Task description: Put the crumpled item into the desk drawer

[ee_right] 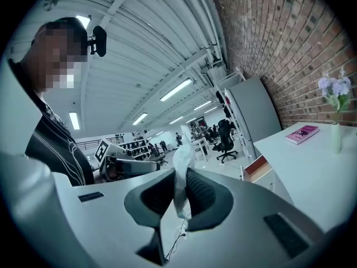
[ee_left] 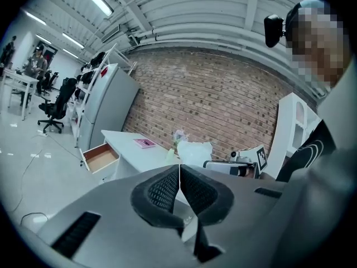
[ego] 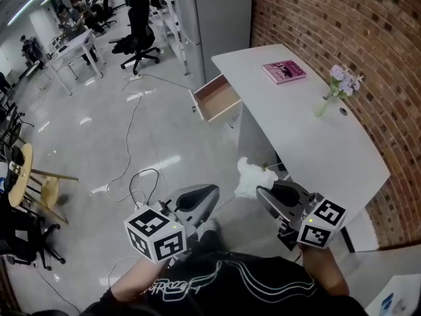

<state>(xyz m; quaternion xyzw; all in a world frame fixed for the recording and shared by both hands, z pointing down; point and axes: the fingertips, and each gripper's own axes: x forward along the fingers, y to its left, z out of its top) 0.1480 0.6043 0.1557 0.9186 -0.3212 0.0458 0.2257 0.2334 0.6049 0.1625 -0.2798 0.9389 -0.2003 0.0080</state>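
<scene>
The crumpled item (ego: 252, 176) is a white wad of paper or plastic. It sticks out of my right gripper (ego: 263, 192), whose jaws are shut on it below the desk's near end. In the right gripper view the crumpled item (ee_right: 181, 169) stands pinched between the dark pads (ee_right: 203, 194). The desk drawer (ego: 217, 99) hangs open on the white desk's (ego: 309, 137) left side, farther ahead, and looks empty. My left gripper (ego: 212, 192) is held level beside the right one, its jaws shut with nothing between them (ee_left: 179, 171). From the left gripper view the crumpled item (ee_left: 194, 152) shows beyond the jaws.
A pink book (ego: 284, 71) lies at the desk's far end, and a vase of lilac flowers (ego: 340, 84) stands near the brick wall (ego: 355, 25). Cables (ego: 135, 176) trail across the shiny floor. A grey cabinet (ego: 217, 15) stands behind the desk; office chairs (ego: 138, 41) are farther back.
</scene>
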